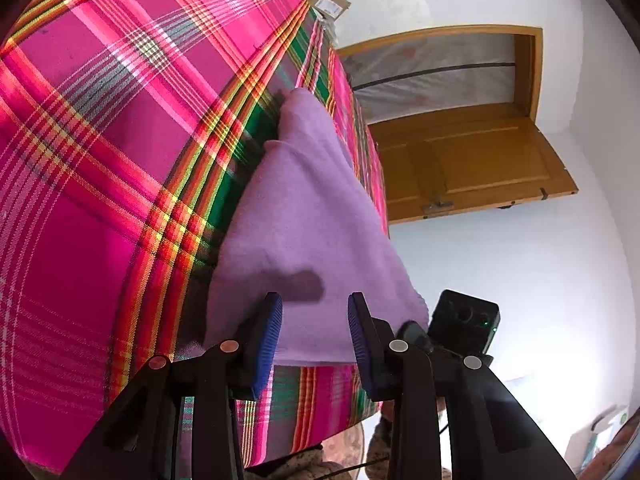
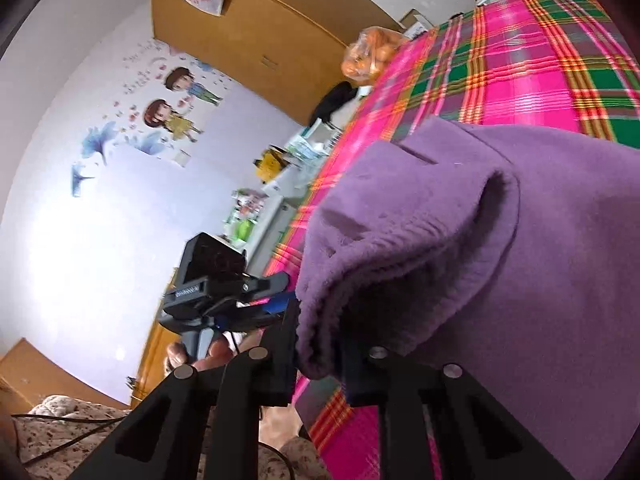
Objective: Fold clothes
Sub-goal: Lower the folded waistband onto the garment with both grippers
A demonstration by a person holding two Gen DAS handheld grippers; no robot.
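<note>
The purple garment (image 1: 308, 216) lay on the plaid-covered bed (image 1: 120, 140), running lengthwise away from the left gripper (image 1: 315, 328), whose jaws stood open astride its near edge. The right gripper (image 2: 320, 364) was seen with a bunched corner between its jaws, seemingly pinched.

Between the left gripper's (image 1: 315, 322) spread fingers lies the purple garment (image 1: 304, 208), a soft, matt, fleecy cloth with a napped surface. Those fingers carry ribbed blue pads (image 1: 269, 336) on matt black plastic arms with dull metal rivets. Beneath and beyond it, the plaid cloth (image 1: 120, 160) is a woven fabric with a slight sheen. Past the claw, the door (image 1: 472, 160) is smooth, semi-gloss wood. Over the right gripper (image 2: 320, 356), the same fleece shows a thick, fuzzy folded edge.
</note>
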